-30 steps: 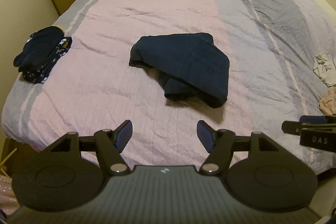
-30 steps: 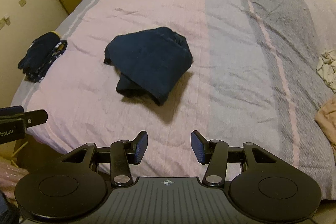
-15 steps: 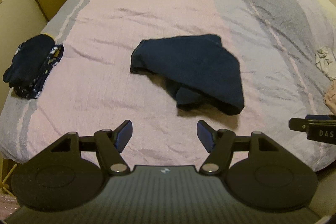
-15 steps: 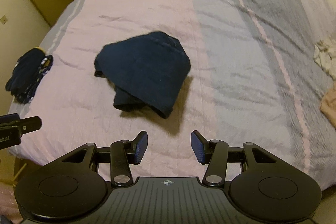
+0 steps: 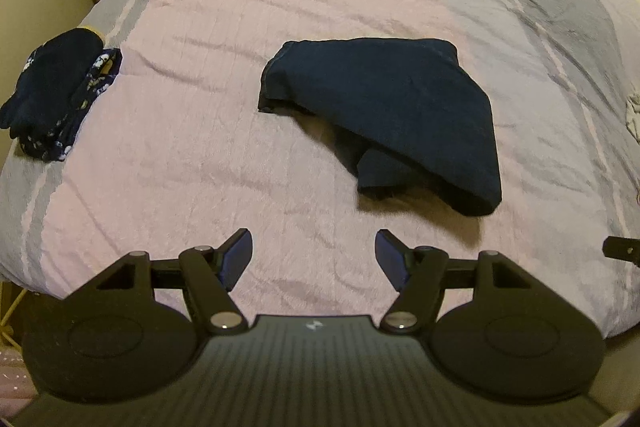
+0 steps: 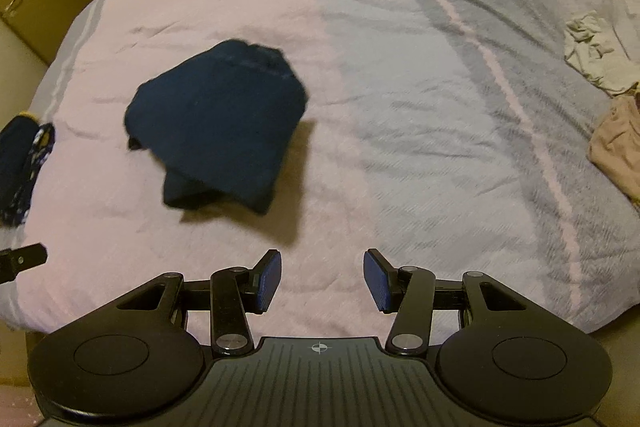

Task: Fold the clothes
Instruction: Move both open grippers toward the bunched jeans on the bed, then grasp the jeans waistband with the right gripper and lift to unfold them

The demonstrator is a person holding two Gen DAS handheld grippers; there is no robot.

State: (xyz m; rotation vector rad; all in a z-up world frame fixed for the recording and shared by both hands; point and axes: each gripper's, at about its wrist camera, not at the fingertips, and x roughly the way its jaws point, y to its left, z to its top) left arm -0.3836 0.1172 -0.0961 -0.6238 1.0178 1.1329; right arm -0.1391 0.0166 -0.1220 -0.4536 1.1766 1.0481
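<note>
While you hold both tools over the near edge of the bed (image 5: 280, 131), the dark blue garment (image 5: 396, 107) lies in the middle of the soft cover, well ahead of you. It is a lumpy, half-folded heap with a flat top flap, a rolled edge on the near right, and a small bit poking out underneath. It looks like thick, dull cloth.

Your left gripper (image 5: 314, 259) is spread wide with nothing between its blue ribbed pads (image 5: 239, 257). Your right gripper (image 6: 322, 281) is spread wide too and holds nothing. Both hang over bare cover, short of the garment. From the left wrist view, the garment sits ahead and a bit to the right. From the right wrist view, it sits ahead and to the left, and it looks blurry.

The cover is pink in the middle with gray bands on both sides, and it has many little wrinkles. You have lots of bare room all around the garment. A dark pile of clothes (image 5: 52, 99) with small white prints rests at the left edge of the bed. Pale, crumpled clothes (image 6: 596, 55) and a tan piece (image 6: 618, 147) lie at the right edge.

No writing on the clothes can be read. Each tool has only a tiny white mark on its black ribbed body.
</note>
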